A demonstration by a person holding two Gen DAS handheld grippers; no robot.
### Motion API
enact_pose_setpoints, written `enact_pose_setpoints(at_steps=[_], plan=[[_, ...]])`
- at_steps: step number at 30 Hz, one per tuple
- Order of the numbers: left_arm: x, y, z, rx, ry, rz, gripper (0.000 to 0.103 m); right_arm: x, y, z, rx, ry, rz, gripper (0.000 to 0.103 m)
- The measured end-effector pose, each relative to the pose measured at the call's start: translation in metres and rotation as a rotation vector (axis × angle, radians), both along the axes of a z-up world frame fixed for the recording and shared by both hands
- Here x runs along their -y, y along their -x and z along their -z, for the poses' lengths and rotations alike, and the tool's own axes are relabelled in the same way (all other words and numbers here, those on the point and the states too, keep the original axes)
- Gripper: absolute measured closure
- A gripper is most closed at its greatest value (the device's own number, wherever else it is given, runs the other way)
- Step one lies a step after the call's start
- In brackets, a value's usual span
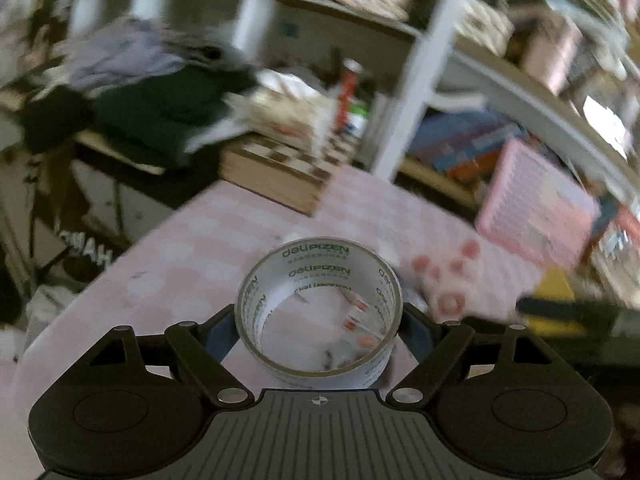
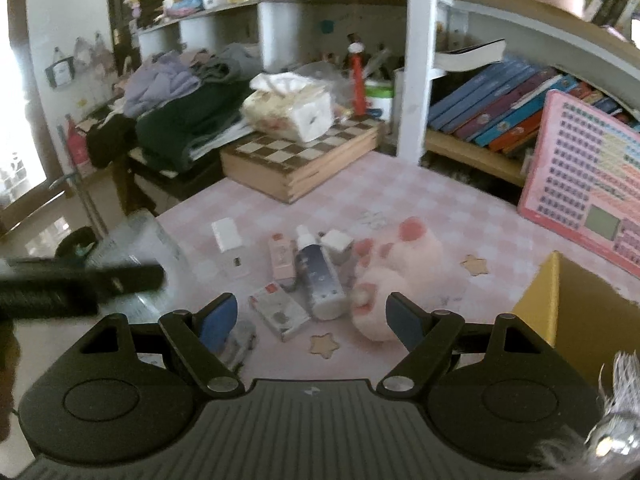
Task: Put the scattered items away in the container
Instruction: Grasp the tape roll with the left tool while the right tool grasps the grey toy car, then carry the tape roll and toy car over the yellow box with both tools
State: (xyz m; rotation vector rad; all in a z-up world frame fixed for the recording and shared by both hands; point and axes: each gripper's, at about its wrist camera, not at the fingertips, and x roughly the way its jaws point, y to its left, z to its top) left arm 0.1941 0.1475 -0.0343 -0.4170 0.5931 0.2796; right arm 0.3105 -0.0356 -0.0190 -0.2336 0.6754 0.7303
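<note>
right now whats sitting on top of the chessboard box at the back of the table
A tissue pack with a tissue sticking out rests on the chessboard box, covering its rear squares. Folded dark clothes overlap its left edge. What lies under them is hidden.

The left claw [image 1: 320,330] is closed on a roll of tape [image 1: 320,316], which is held clamped between its blue pads and raised above the counter. The right claw [image 2: 310,318] is held open, its pads spread wide with nothing between them.
</note>
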Motion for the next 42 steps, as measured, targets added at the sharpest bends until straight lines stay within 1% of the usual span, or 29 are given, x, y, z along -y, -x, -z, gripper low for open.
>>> enact_pose_setpoints(at_steps=[4,6,8,11,13,15,17,19,21,23,26,28,29,33,37,42], plan=[[-0.007,0.012,-0.005,-0.003,-0.034,-0.054,0.018,-0.024,-0.001,0.017,-0.081,0.052,-0.086,0.022],[-0.006,0.017,-0.006,-0.014,-0.057,-0.061,0.018,-0.036,-0.003,0.028,-0.146,0.069,-0.129,0.022],[-0.004,0.022,-0.009,-0.020,-0.083,-0.066,0.018,-0.044,-0.004,0.036,-0.190,0.077,-0.142,0.022],[-0.001,0.030,-0.014,-0.019,-0.121,-0.071,0.018,-0.054,-0.007,0.044,-0.225,0.082,-0.132,0.024],[0.000,0.034,-0.017,-0.018,-0.135,-0.074,0.018,-0.060,-0.010,0.050,-0.252,0.089,-0.121,0.027],[0.000,0.036,-0.019,-0.019,-0.143,-0.077,0.018,-0.065,-0.012,0.055,-0.276,0.096,-0.112,0.035],[-0.001,0.038,-0.019,-0.021,-0.148,-0.077,0.018,-0.070,-0.014,0.061,-0.294,0.106,-0.108,0.039],[-0.001,0.040,-0.020,-0.026,-0.152,-0.081,0.018,-0.073,-0.012,0.063,-0.278,0.114,-0.105,0.043],[-0.002,0.041,-0.020,-0.029,-0.155,-0.084,0.018,-0.077,-0.011,0.065,-0.256,0.126,-0.106,0.050],[-0.003,0.043,-0.020,-0.030,-0.159,-0.088,0.018,-0.078,-0.010,0.065,-0.237,0.131,-0.107,0.055],[-0.003,0.045,-0.021,-0.027,-0.162,-0.087,0.018,-0.078,-0.009,0.065,-0.228,0.132,-0.108,0.056],[-0.004,0.047,-0.021,-0.020,-0.160,-0.086,0.018,-0.076,-0.009,0.063,-0.236,0.120,-0.108,0.059],[-0.004,0.048,-0.022,-0.015,-0.158,-0.083,0.018,-0.075,-0.008,0.062,-0.243,0.114,-0.111,0.062],[-0.005,0.049,-0.024,-0.001,-0.154,-0.058,0.018,-0.069,-0.001,0.054,-0.246,0.088,-0.115,0.063],[-0.008,0.051,-0.029,0.023,-0.161,-0.026,0.018,-0.063,0.009,0.040,-0.219,0.059,-0.106,0.063],[-0.012,0.054,-0.039,0.062,-0.167,0.021,0.018,-0.052,0.024,0.017,-0.163,0.017,-0.080,0.063]])
